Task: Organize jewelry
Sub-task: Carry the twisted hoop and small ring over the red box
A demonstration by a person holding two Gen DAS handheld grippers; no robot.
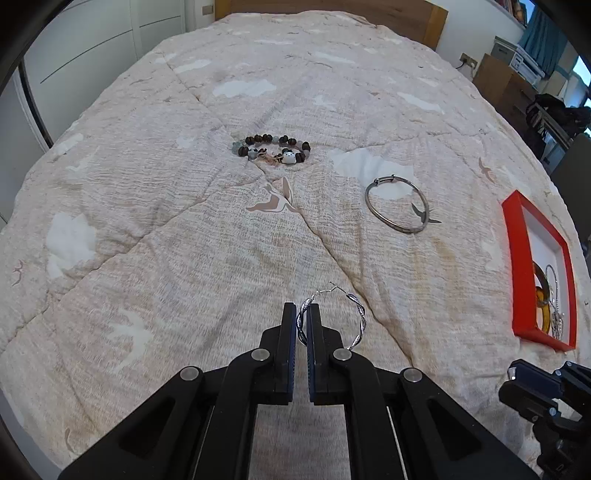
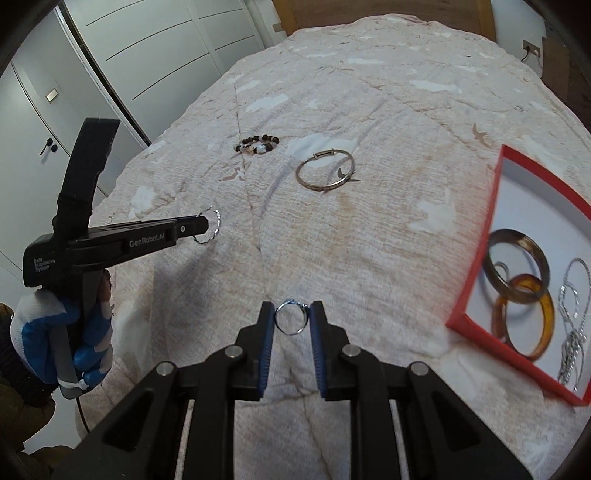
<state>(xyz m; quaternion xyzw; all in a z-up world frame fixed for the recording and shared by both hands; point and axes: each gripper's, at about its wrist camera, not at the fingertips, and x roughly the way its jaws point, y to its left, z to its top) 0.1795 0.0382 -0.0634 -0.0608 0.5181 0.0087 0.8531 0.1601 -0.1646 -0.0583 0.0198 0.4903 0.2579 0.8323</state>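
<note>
My left gripper [image 1: 301,314] has its fingers [image 1: 289,325] pressed together on a twisted silver hoop earring [image 1: 355,321]; one side of the hoop is pinched between the pads and the rest hangs out to the right, clear of the bed [image 1: 147,221]. From my right wrist camera I see the same gripper side-on at the left, held in my gloved left hand [image 2: 61,332], with the hoop sticking out past the fingertips.

My right gripper [image 2: 293,317] holds a small silver ring [image 2: 291,317]. Its fingers [image 2: 266,332] are only a little apart, one pad on each side of the band, and the ring stands upright between them above the quilt.

Just to the right of that gripper lies a red tray [image 2: 476,258] with a white floor, flat on the bed. Inside it are a dark translucent bangle [image 2: 517,240] overlapping an amber bangle [image 2: 543,317], and beside them a tangle of silver chain and hoops [image 2: 572,325] near the tray's right edge.

Farther up the quilt, well apart from the tray, a thin metal bangle [image 2: 325,170] lies flat on a white cloud patch. Beyond it and to the left sits a beaded bracelet [image 1: 271,149] of dark brown and grey beads with a small white charm.

At the far end is the wooden headboard [image 1: 332,11], and white wardrobe doors [image 2: 147,48] stand along the left.
</note>
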